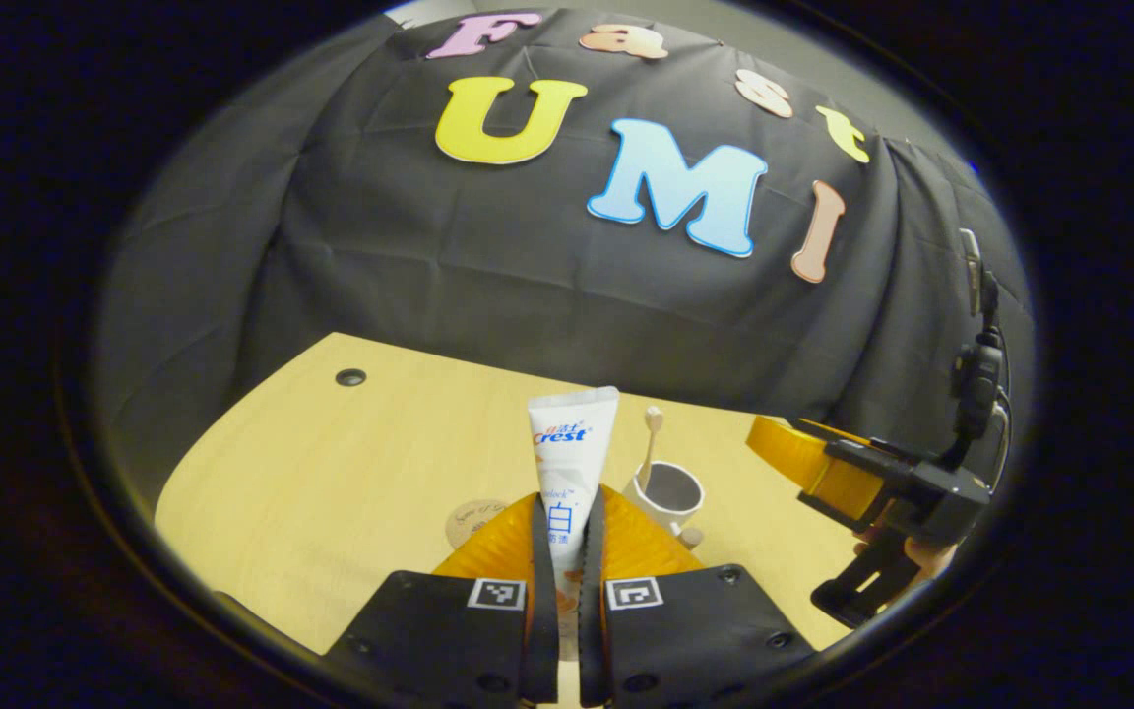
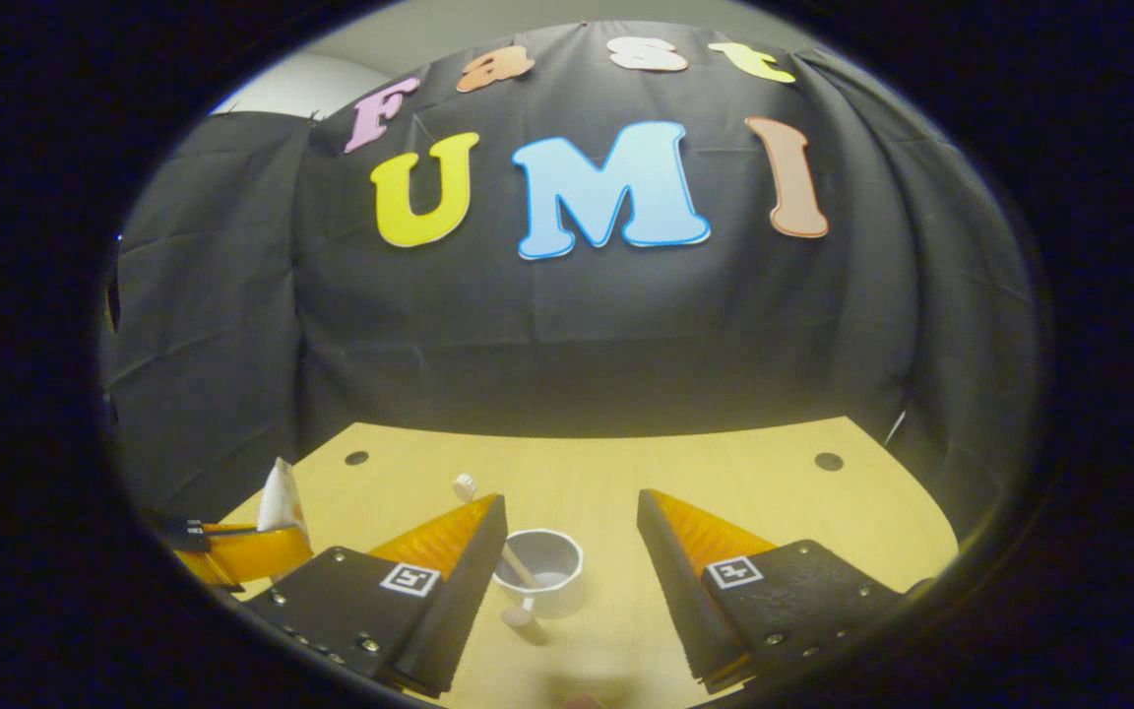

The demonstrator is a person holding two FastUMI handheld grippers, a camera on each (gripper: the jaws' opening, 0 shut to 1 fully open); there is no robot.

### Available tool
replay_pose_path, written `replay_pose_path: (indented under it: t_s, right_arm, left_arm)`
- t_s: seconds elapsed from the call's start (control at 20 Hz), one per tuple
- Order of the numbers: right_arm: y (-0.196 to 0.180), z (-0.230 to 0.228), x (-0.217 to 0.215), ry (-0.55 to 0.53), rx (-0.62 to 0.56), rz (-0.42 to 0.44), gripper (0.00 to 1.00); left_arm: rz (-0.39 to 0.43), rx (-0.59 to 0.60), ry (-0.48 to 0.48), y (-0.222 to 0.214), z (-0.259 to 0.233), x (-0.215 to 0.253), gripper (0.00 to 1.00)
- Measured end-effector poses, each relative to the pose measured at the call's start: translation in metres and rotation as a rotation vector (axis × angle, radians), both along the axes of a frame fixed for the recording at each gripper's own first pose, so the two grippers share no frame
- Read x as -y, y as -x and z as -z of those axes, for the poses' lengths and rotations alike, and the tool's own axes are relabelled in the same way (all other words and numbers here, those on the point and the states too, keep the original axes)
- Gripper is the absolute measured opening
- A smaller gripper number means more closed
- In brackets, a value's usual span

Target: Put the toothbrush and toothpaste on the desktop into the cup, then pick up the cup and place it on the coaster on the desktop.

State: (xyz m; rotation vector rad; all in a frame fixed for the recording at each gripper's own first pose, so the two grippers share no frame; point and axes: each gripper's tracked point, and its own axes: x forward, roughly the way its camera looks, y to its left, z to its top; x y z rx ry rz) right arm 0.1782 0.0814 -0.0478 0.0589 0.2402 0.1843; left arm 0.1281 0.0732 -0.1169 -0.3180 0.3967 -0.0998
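Observation:
In the left gripper view my left gripper (image 1: 567,512) is shut on a white toothpaste tube (image 1: 572,443), which stands upright between the fingers, lifted above the wooden desktop (image 1: 331,473). Just right of it the white cup (image 1: 667,494) holds the toothbrush (image 1: 652,438), leaning head up. A round coaster (image 1: 473,522) lies left of the fingers, partly hidden. My right gripper (image 1: 823,463) hangs at the right. In the right gripper view my right gripper (image 2: 572,512) is open above the cup (image 2: 539,571), toothbrush (image 2: 488,527) inside. The left gripper (image 2: 232,551) with the tube (image 2: 282,502) sits at the left.
The desktop (image 2: 724,483) has small dark holes near its back edge (image 2: 829,461) (image 2: 356,458) (image 1: 350,377). The black cloth wall stands close behind it. A hand (image 1: 921,556) holds the right gripper at the desk's right side.

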Motion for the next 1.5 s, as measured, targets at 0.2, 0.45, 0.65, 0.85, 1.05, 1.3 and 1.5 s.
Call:
replay_pose_path:
  t_s: [0.2, 0.45, 0.65, 0.85, 1.05, 1.3, 1.5]
  right_arm:
    - [0.020, -0.023, 0.039, 0.004, 0.037, 0.080, 0.83]
    - [0.042, -0.036, 0.072, -0.004, 0.045, 0.145, 0.83]
    - [0.056, -0.029, 0.084, 0.007, 0.017, 0.168, 0.83]
    - [0.064, -0.022, 0.083, 0.004, -0.016, 0.162, 0.83]
    - [0.070, -0.016, 0.081, -0.011, -0.045, 0.162, 0.83]
    - [0.078, -0.005, 0.085, -0.003, -0.077, 0.170, 0.83]
    - [0.082, 0.001, 0.092, -0.012, -0.096, 0.182, 0.83]
  left_arm:
    - [0.051, 0.056, 0.048, -0.020, -0.009, 0.026, 0.16]
    - [0.110, 0.133, 0.133, -0.048, -0.019, 0.056, 0.16]
    - [0.104, 0.205, 0.176, -0.075, -0.024, 0.067, 0.15]
    - [0.103, 0.329, 0.207, -0.094, -0.046, 0.077, 0.15]
    - [0.113, 0.416, 0.210, -0.111, -0.052, 0.093, 0.16]
    - [0.135, 0.466, 0.126, -0.127, -0.033, 0.123, 0.15]
    - [0.152, 0.506, 0.046, -0.136, -0.028, 0.134, 0.15]
